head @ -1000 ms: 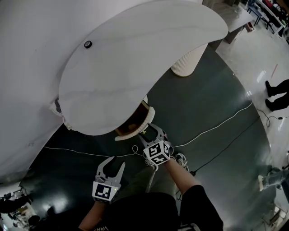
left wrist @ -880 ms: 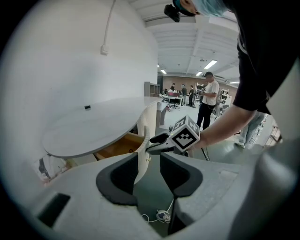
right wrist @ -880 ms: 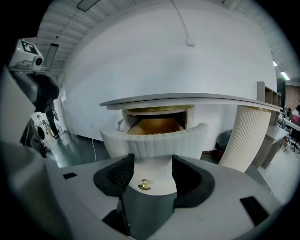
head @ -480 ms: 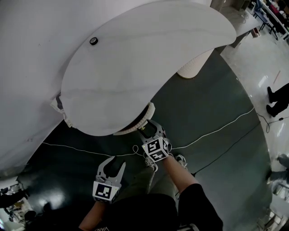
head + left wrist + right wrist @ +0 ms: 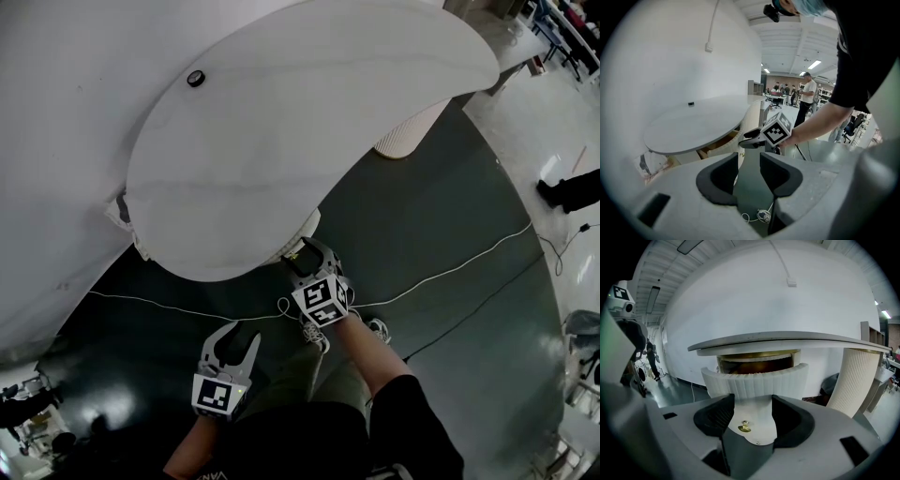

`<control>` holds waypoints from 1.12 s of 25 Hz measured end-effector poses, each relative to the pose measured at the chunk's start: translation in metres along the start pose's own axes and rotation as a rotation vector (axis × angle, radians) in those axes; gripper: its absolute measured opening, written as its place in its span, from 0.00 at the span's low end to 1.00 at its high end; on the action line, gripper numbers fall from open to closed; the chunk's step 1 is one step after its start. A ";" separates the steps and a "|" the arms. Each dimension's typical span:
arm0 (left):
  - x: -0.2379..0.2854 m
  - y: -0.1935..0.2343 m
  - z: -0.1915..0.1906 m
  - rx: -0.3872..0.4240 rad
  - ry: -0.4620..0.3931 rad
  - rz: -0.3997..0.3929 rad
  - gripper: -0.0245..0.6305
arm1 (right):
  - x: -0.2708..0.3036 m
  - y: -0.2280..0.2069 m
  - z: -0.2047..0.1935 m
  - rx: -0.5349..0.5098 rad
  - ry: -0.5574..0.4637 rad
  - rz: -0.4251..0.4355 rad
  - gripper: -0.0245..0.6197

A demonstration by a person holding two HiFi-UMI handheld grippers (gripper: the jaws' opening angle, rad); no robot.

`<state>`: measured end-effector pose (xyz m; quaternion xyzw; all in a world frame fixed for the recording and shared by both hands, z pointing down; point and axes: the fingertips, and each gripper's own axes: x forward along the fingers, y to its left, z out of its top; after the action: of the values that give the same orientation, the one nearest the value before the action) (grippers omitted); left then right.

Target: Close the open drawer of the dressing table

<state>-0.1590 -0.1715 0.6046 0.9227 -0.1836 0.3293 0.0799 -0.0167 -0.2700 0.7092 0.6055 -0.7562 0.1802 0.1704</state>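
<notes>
Reaching toward the drawer (image 5: 303, 227) of the dressing table, the right gripper (image 5: 302, 255) is held at the ribbed white front, at about five o'clock of the curved white tabletop (image 5: 281, 141) in the head view. The drawer is shown only partly out, tucked under the tabletop edge, with a dark brown gap visible behind its front in the right gripper view. In that view the fingers (image 5: 715, 416) are seen spread wide, with the lower edge of the drawer front and a small brass knob (image 5: 744, 428) framed between them; nothing is clamped, and contact with the front cannot be made out. The left gripper (image 5: 234, 339) is held back over the dark floor (image 5: 441, 216) at seven o'clock of the right one. Its fingers are parted and nothing is gripped. A ribbed pedestal (image 5: 408, 131) is seen under the tabletop at two o'clock of the drawer. A small black object (image 5: 195, 78) is seen on the tabletop at eleven o'clock, and a white cable (image 5: 450, 267) is stretched across the floor.
</notes>
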 end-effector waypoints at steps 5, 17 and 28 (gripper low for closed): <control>-0.002 0.002 -0.005 -0.014 0.006 0.006 0.25 | 0.009 -0.001 0.006 -0.003 -0.014 -0.003 0.41; -0.004 0.014 -0.009 -0.026 0.008 0.028 0.25 | 0.036 -0.001 0.013 -0.037 0.000 0.001 0.48; -0.005 0.017 -0.018 -0.036 0.024 0.026 0.25 | 0.055 -0.001 0.022 -0.101 0.000 -0.004 0.49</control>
<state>-0.1800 -0.1808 0.6155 0.9146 -0.2005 0.3381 0.0946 -0.0275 -0.3274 0.7164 0.5974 -0.7633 0.1415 0.2013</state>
